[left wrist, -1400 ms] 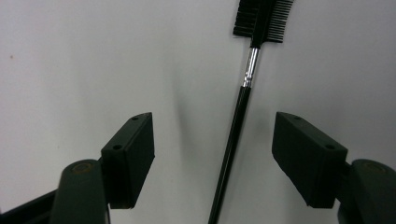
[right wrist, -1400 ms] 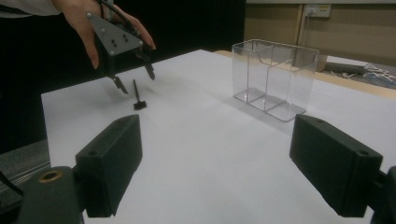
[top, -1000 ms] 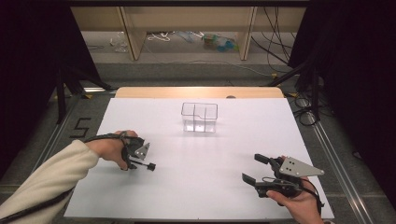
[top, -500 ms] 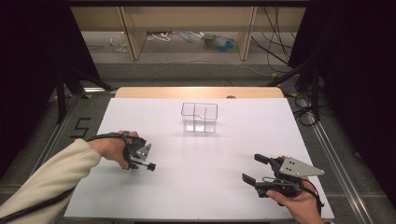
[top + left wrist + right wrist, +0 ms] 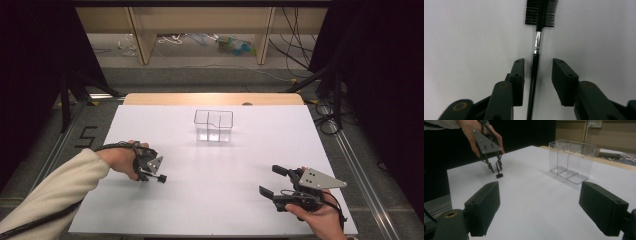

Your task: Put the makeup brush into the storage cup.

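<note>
A thin black brush [image 5: 534, 75] with a comb-and-bristle head [image 5: 541, 12] lies flat on the white table. My left gripper [image 5: 539, 62] points down over it, and its handle runs up between the two jaws. Those jaws have just been closing; the left pad stands near the handle and a gap is left at the right pad. From above, the left gripper [image 5: 150, 169] is at the table's left with the brush head [image 5: 161, 178] sticking out beside it. My right gripper [image 5: 270, 180] rests near the front right, open and holding nothing.
A clear plastic box [image 5: 213, 125] with two compartments stands at the back centre of the table [image 5: 240, 165]. In the right gripper view the box [image 5: 571, 160] is ahead to the right, and the left gripper [image 5: 495, 166] is ahead to the left over the brush [image 5: 499, 175].
</note>
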`<state>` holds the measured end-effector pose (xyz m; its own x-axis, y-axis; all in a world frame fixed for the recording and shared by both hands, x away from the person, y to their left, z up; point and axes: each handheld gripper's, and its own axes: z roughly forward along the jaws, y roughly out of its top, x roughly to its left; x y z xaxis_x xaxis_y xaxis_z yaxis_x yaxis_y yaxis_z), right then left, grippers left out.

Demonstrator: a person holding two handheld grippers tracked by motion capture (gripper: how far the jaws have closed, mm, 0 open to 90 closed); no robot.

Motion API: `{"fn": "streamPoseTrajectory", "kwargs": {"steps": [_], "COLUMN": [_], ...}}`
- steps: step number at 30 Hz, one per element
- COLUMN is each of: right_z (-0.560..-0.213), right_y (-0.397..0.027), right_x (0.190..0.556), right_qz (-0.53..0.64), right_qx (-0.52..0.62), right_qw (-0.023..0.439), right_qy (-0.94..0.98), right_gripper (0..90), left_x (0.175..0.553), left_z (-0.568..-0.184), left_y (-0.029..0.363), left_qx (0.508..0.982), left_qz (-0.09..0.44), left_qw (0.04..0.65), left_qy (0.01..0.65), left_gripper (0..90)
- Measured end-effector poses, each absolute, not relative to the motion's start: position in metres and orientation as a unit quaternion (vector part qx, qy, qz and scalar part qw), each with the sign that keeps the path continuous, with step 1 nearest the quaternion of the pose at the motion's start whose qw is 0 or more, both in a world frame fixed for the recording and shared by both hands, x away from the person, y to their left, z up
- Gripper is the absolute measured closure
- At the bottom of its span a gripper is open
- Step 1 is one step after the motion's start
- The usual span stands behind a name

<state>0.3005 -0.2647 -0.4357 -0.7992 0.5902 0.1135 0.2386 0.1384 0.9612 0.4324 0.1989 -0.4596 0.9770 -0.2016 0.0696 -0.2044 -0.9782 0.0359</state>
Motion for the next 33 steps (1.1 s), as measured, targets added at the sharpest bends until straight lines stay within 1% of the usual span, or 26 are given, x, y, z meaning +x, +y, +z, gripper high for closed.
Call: {"fn": "streamPoseTrajectory", "kwargs": {"steps": [2,3,5,10,11,12,13,14,15,16,19,20,22,24,25,28,30,33], "right_z": [-0.4337,-0.4359,-0.4358,-0.4338,-0.4360,-0.4359,-0.4361,-0.4363,-0.4364,-0.4363,-0.4363,-0.4364,-0.4364,-0.4364,-0.4360,-0.4357,-0.4359,-0.4363], "right_y": [-0.2674,-0.2645,-0.2645,-0.2673,-0.2643,-0.2644,-0.2649,-0.2647,-0.2648,-0.2644,-0.2643,-0.2643,-0.2643,-0.2642,-0.2647,-0.2653,-0.2652,-0.2646], "right_x": [0.2993,0.3006,0.3007,0.2992,0.3006,0.3007,0.3024,0.3025,0.3025,0.3009,0.3008,0.3009,0.3008,0.3009,0.3006,0.3003,0.3005,0.3008], "right_qz": [0.574,0.594,0.593,0.573,0.594,0.594,0.596,0.596,0.595,0.592,0.592,0.592,0.592,0.592,0.588,0.584,0.586,0.590], "right_qx": [0.284,0.279,0.279,0.285,0.280,0.279,0.270,0.270,0.270,0.278,0.280,0.279,0.280,0.279,0.281,0.282,0.282,0.280], "right_qw": [0.154,0.148,0.149,0.152,0.147,0.148,0.162,0.162,0.162,0.148,0.147,0.147,0.147,0.147,0.147,0.150,0.149,0.148], "right_qy": [0.752,0.740,0.741,0.753,0.740,0.740,0.739,0.739,0.740,0.742,0.742,0.742,0.742,0.742,0.744,0.746,0.745,0.743], "right_gripper": [18.2,18.2,18.2,18.2,18.2,18.2,18.2,18.2,18.2,18.2,18.2,18.2,18.2,18.2,18.2,18.2,18.2,18.2], "left_x": [0.4324,0.4323,0.4312,0.4305,0.4303,0.4302,0.4312,0.4283,0.4282,0.4280,0.4276,0.4299,0.4275,0.4281,0.4293,0.4285,0.4252,0.4250], "left_z": [-0.4599,-0.4599,-0.4604,-0.4605,-0.4606,-0.4608,-0.4598,-0.4622,-0.4621,-0.4621,-0.4618,-0.4598,-0.4616,-0.4611,-0.4598,-0.4596,-0.4621,-0.4614], "left_y": [0.1993,0.1992,0.1992,0.1993,0.1993,0.1991,0.1986,0.1994,0.1994,0.1994,0.1995,0.1991,0.2001,0.2001,0.1995,0.1991,0.1999,0.1998], "left_qx": [0.994,0.994,0.995,0.995,0.995,0.995,0.995,0.996,0.996,0.996,0.996,0.995,0.996,0.996,0.995,0.995,0.996,0.996], "left_qz": [0.029,0.029,0.026,0.021,0.018,0.017,0.017,0.012,0.012,0.012,0.011,0.016,0.014,0.016,0.017,0.020,0.016,0.017], "left_qw": [0.023,0.023,0.028,0.028,0.029,0.029,0.019,0.039,0.037,0.038,0.036,0.019,0.036,0.032,0.021,0.020,0.041,0.040], "left_qy": [-0.100,-0.099,-0.090,-0.089,-0.089,-0.089,-0.101,-0.080,-0.081,-0.081,-0.080,-0.101,-0.083,-0.085,-0.097,-0.098,-0.075,-0.077], "left_gripper": [67.5,69.0,69.8,75.5,76.4,77.5,78.3,79.1,80.1,80.9,83.5,84.6,85.2,85.3,85.4,85.6,85.7,85.8]}}
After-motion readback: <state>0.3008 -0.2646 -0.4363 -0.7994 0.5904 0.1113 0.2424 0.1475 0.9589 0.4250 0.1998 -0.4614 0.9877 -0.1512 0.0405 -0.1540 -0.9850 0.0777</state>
